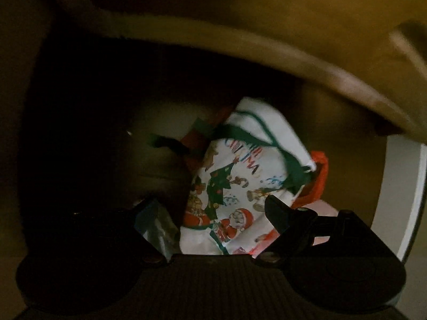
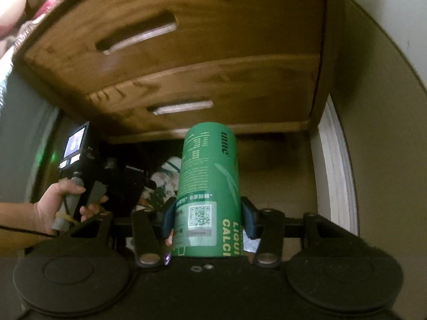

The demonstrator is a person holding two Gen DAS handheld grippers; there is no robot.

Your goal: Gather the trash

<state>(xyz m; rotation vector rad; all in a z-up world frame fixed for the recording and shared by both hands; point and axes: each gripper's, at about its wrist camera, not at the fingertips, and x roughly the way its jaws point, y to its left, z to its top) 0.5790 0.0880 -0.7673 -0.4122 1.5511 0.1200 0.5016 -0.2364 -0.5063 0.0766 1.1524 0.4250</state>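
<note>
Pointing away, green tube (image 2: 208, 186) upright.

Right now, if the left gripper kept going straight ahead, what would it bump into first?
Most likely the crumpled Christmas wrapping paper, which lies straight ahead of the left gripper and between its open fingers. The dark, blurred view hides how close it is.

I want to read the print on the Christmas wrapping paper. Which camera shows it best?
The left wrist view: the Christmas wrapping paper fills its centre, with the Santa and tree prints legible though dim. The right wrist view shows only a pale, blurred scrap, mostly hidden behind the green tube.
</note>
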